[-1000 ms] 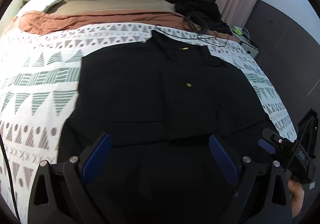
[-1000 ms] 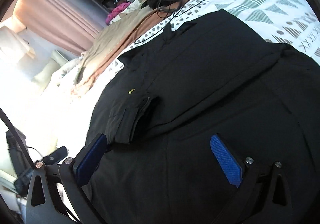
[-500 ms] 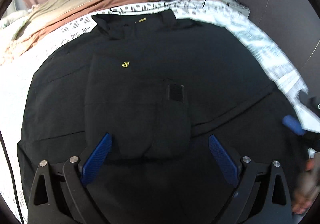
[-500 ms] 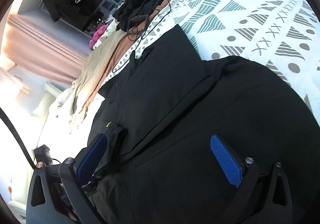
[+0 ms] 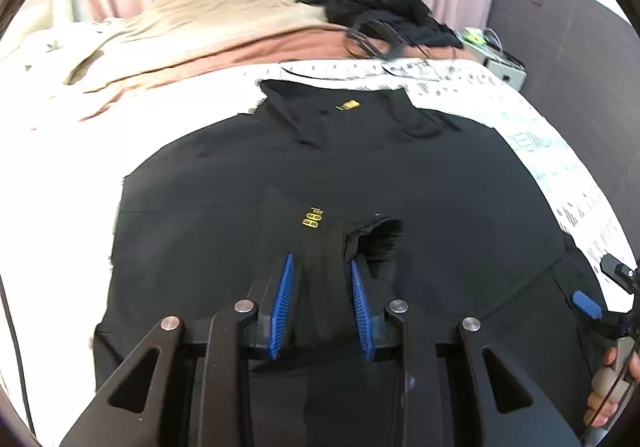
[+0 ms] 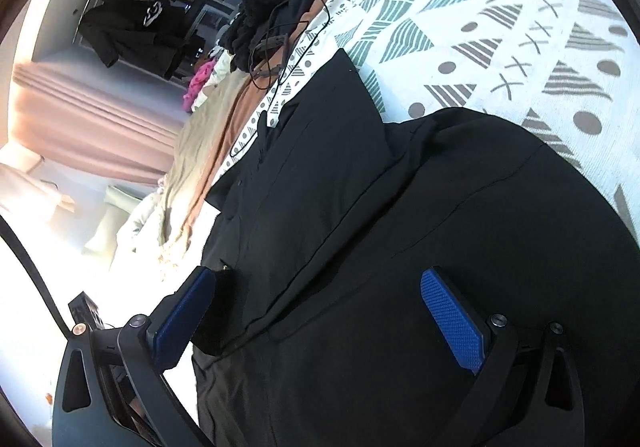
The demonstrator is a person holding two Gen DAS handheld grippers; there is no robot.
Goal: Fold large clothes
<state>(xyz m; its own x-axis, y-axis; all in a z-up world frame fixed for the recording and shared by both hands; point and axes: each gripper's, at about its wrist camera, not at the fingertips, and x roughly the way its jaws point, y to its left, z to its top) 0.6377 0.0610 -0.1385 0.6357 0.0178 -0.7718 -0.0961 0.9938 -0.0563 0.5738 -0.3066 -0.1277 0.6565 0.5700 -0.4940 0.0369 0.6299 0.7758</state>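
Black shirt (image 5: 400, 183) spread on patterned bedspread (image 6: 500, 27), filling frame centre, cuff (image 5: 326, 267) pinched between nearly closed left gripper (image 5: 322, 289) at lower centre, right gripper (image 6: 320, 311) gaping and empty above fabric; best lifted slowly, sleeve carried flat across chest.

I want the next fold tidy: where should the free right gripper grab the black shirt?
Probably the shirt's right sleeve edge, lying flat beside the right gripper, approached from that outer side. The left gripper already pinches the folded-in cuff.
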